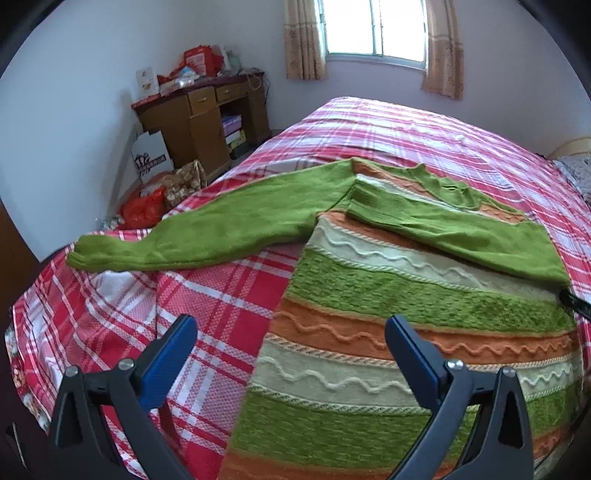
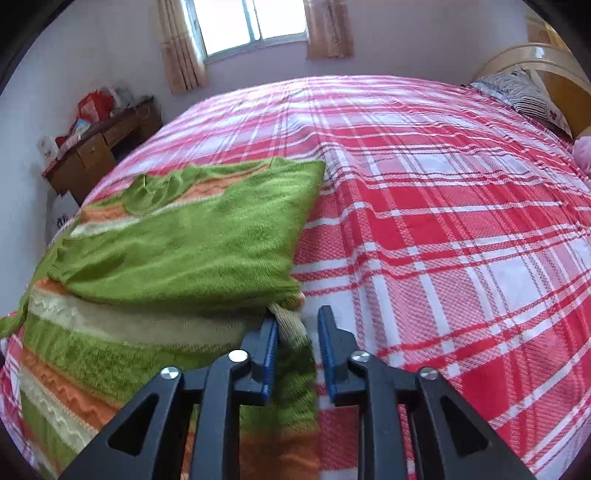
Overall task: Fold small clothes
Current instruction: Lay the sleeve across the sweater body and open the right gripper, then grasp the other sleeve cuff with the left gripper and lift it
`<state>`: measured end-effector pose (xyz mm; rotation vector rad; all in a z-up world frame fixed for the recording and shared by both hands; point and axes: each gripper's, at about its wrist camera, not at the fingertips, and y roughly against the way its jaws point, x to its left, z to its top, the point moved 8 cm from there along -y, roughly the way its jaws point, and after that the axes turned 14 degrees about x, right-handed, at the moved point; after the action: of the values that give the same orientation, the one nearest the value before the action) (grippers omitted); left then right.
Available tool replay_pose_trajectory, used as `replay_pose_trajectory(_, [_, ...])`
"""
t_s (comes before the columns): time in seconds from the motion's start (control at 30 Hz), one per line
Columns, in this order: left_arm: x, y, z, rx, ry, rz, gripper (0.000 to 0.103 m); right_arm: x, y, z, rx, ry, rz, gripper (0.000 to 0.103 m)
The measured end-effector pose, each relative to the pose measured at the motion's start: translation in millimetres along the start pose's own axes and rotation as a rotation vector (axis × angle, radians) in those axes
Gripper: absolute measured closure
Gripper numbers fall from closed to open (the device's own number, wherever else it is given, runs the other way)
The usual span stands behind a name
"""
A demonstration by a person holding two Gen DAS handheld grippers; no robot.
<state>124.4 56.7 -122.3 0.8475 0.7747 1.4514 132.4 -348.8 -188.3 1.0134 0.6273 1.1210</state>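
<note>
While one knitted sweater (image 1: 388, 325) lies flat on the plaid bed (image 1: 207, 295), both claws hover over it.
Left wrist view: left claw (image 1: 291, 338) spread wide, empty; fuzzy green, orange, cream bands; one sleeve outstretched, one folded across. Right wrist view: right claw (image 2: 297, 345) parted, straddling the sweater's (image 2: 155, 251) edge.

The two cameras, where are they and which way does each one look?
Left wrist: sits on the left gripper, looking across the sweater toward the desk; its open fingers show.
Right wrist: sits on the right gripper, at the sweater's right edge, looking up the bed; its fingers show.
Both see the sweater, bed, desk and window.
</note>
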Motion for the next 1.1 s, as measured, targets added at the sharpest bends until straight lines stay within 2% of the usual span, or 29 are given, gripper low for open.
replay_pose_trajectory(0.03, [3.6,-2.3,0.0,0.004,0.012,-0.003,0.0,-1.7,5.5,-2.9,0.011,-0.003,-0.023,0.066])
replay_pose_trajectory(0.07, [6.1,-3.6,-0.7,0.003,0.022,-0.002,0.0,-3.2,12.0,-5.0,0.004,-0.018,-0.028,0.065])
replay_pose_trajectory(0.17, [24.7,-12.6,-0.7,0.012,0.085,0.014,0.0,3.2,47.1,-4.0,-0.108,-0.05,0.002,0.065])
replay_pose_trajectory(0.23, [38.4,-21.4,-1.3,0.041,0.141,0.006,0.0,19.3,63.4,5.1,-0.183,-0.022,0.002,0.065])
replay_pose_trajectory(0.3, [53.3,-28.5,-1.5,0.058,0.189,-0.004,0.0,43.2,65.1,16.7,-0.214,0.025,0.02,0.065])
replay_pose_trajectory(0.37, [67.0,-31.0,-0.9,0.059,0.215,0.015,0.0,65.7,55.2,28.0,-0.206,0.057,0.037,0.065])
replay_pose_trajectory(0.47, [107.1,-29.6,4.4,0.039,0.289,0.062,0.0,89.4,32.7,38.2,-0.2,0.09,0.041,0.065])
replay_pose_trajectory(0.57, [162.8,-27.6,14.4,0.013,0.421,0.081,0.0,97.5,3.8,35.6,-0.14,0.097,0.026,0.065])
replay_pose_trajectory(0.63, [207.6,-24.9,24.4,-0.037,0.532,0.097,0.0,92.6,-13.9,26.9,-0.096,0.084,0.028,0.065])
replay_pose_trajectory(0.7, [239.8,-25.3,33.3,-0.083,0.611,0.107,0.002,88.1,-13.8,23.5,-0.091,0.058,0.07,0.065])
replay_pose_trajectory(0.77, [264.8,-31.3,39.8,-0.089,0.67,0.102,0.011,82.8,-13.0,23.2,-0.1,0.03,0.086,0.061])
replay_pose_trajectory(0.83, [284.3,-47.7,45.0,-0.062,0.727,0.084,0.017,82.7,-15.1,22.4,-0.097,0.025,0.099,0.059])
replay_pose_trajectory(0.97, [298.7,-84.5,39.7,0.02,0.781,0.064,0.047,88.5,-17.6,21.1,-0.095,0.047,0.083,0.055])
replay_pose_trajectory(1.03, [299.1,-104.5,33.4,0.068,0.816,0.035,0.05,90.1,-16.9,21.4,-0.094,0.054,0.076,0.052])
replay_pose_trajectory(1.1, [296.0,-105.0,33.3,0.052,0.81,0.068,0.051,90.2,-16.7,22.6,-0.092,0.057,0.071,0.051])
